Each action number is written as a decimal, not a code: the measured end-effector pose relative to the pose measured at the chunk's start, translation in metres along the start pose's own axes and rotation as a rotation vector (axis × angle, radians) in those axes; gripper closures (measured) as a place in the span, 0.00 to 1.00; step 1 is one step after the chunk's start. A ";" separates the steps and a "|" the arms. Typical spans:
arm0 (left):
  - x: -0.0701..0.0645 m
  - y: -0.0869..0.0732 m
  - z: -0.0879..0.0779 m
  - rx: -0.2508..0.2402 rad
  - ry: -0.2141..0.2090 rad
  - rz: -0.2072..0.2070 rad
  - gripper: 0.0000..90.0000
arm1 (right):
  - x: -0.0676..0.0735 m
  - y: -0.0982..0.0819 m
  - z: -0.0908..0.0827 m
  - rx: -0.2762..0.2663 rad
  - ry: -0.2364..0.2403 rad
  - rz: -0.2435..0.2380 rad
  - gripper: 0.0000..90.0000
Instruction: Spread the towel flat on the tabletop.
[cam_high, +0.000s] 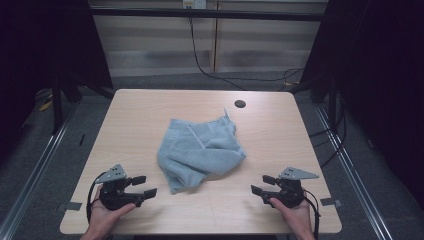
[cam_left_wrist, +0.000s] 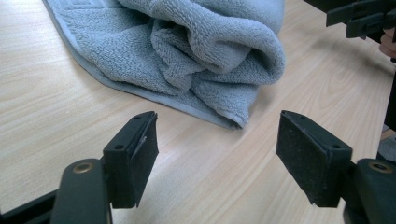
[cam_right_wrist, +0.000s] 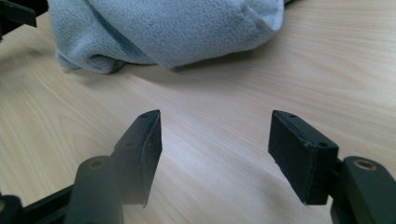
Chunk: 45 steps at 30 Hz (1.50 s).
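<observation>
A crumpled light blue towel (cam_high: 200, 150) lies in a heap at the middle of the wooden table (cam_high: 140, 110). My left gripper (cam_high: 143, 186) rests near the front left edge, held in a hand, its jaws open and empty, pointing at the towel's near corner. In the left gripper view the towel (cam_left_wrist: 187, 56) lies just beyond the open gripper (cam_left_wrist: 217, 154). My right gripper (cam_high: 263, 184) sits near the front right, also open and empty. From the right gripper view, the towel (cam_right_wrist: 163, 32) is farther ahead of the gripper (cam_right_wrist: 215, 154).
A round cable hole (cam_high: 240, 104) sits in the table's far right part. A black cable (cam_high: 210, 70) trails on the floor behind the table. Dark stands flank both sides. The other gripper (cam_left_wrist: 362, 18) shows at the top right of the left gripper view.
</observation>
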<state>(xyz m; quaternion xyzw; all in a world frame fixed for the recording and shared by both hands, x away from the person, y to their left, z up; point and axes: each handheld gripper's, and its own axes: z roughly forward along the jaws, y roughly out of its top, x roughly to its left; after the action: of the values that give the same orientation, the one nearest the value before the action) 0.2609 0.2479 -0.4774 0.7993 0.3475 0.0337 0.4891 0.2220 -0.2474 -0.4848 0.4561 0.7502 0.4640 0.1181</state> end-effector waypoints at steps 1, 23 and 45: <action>0.000 0.000 0.000 -0.002 0.005 -0.007 0.34 | 0.001 0.002 0.001 0.002 0.003 0.003 0.38; 0.024 0.083 0.040 -0.074 0.011 0.037 0.36 | 0.006 0.088 0.052 0.016 0.075 -0.083 0.34; 0.032 0.042 0.084 0.086 -0.135 0.003 0.71 | 0.007 0.062 0.133 0.188 0.108 -0.108 0.70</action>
<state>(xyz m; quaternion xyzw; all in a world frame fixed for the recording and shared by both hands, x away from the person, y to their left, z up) 0.3404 0.1911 -0.4963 0.8206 0.3136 -0.0345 0.4764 0.3339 -0.1543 -0.5057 0.3982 0.8192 0.4085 0.0591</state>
